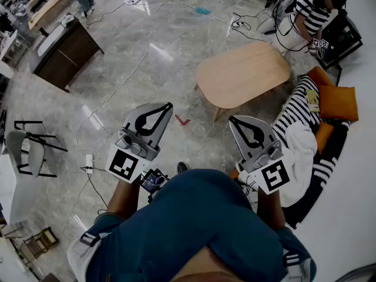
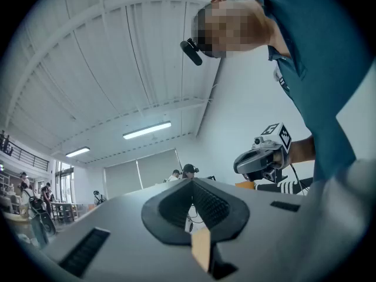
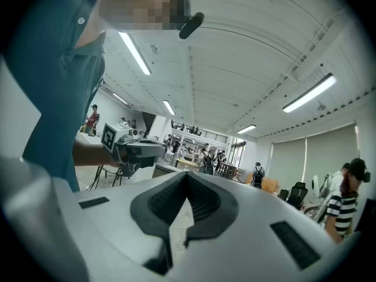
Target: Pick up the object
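Left gripper (image 1: 168,106), right gripper (image 1: 232,120): jaws pressed together, nothing between them, both held short of wooden table (image 1: 244,75).
Risk: arriving with jaws closed would knock target away, so jaws must spread first.
Tabletop bare.
Task's object not identifiable. Candidates: white blanket (image 1: 298,143), striped rug (image 1: 305,96), orange cushion (image 1: 338,101). All lie on floor right of table, nearer right gripper, untouched.
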